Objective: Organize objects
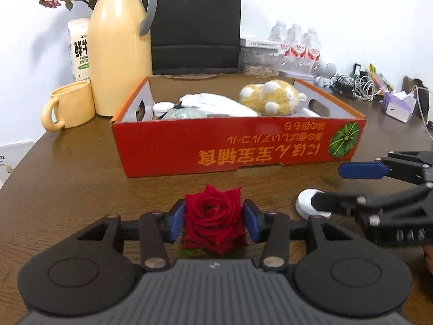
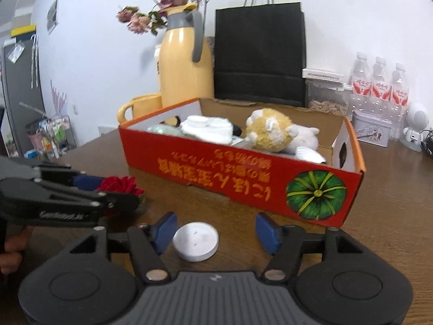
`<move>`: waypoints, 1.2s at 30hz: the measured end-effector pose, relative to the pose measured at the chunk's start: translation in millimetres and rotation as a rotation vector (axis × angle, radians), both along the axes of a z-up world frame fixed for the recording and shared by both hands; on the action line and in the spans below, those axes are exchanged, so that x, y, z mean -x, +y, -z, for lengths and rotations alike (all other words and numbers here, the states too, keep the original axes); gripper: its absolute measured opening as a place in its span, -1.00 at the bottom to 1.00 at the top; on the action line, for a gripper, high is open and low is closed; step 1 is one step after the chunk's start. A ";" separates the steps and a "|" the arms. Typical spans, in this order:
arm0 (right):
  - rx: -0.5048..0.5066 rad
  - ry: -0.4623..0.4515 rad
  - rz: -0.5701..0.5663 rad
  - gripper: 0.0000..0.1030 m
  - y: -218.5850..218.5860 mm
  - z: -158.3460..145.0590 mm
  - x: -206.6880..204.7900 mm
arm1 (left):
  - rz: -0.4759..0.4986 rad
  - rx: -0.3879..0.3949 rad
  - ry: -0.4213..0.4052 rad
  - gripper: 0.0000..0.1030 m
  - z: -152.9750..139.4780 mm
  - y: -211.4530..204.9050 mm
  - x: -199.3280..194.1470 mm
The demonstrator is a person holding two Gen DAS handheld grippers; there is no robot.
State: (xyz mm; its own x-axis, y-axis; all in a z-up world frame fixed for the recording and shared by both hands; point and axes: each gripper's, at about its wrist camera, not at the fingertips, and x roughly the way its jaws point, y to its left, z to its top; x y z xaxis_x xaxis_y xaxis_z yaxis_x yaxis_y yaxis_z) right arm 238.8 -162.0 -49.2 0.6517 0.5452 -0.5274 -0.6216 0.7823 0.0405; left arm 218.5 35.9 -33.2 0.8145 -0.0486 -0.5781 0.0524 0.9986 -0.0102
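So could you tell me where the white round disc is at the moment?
The white round disc lies on the wooden table between the right gripper's open fingers, just in front of the red box.

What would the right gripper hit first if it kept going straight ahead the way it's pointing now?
Probably the white round disc lying on the table between its open fingers; beyond that, the red cardboard box.

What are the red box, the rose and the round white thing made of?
Box: cardboard, it seems; glossy red print outside, plain brown inside, with folded flaps and cut handle holes.
Rose: soft, velvety red petals; whether real or fabric cannot be told.
Disc: probably hard plastic; smooth, matte white, with tiny holes on top.
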 end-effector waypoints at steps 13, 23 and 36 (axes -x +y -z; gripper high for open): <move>0.058 0.024 0.062 0.43 14.6 5.5 8.1 | -0.075 -0.055 0.012 0.94 4.3 -0.8 -3.3; 0.071 0.053 0.056 -0.06 22.3 8.8 6.4 | -0.100 -0.036 0.015 1.00 6.5 4.2 -4.9; 0.056 0.025 0.043 -0.26 21.9 6.0 9.8 | -0.033 0.003 0.005 -0.04 2.6 0.8 0.2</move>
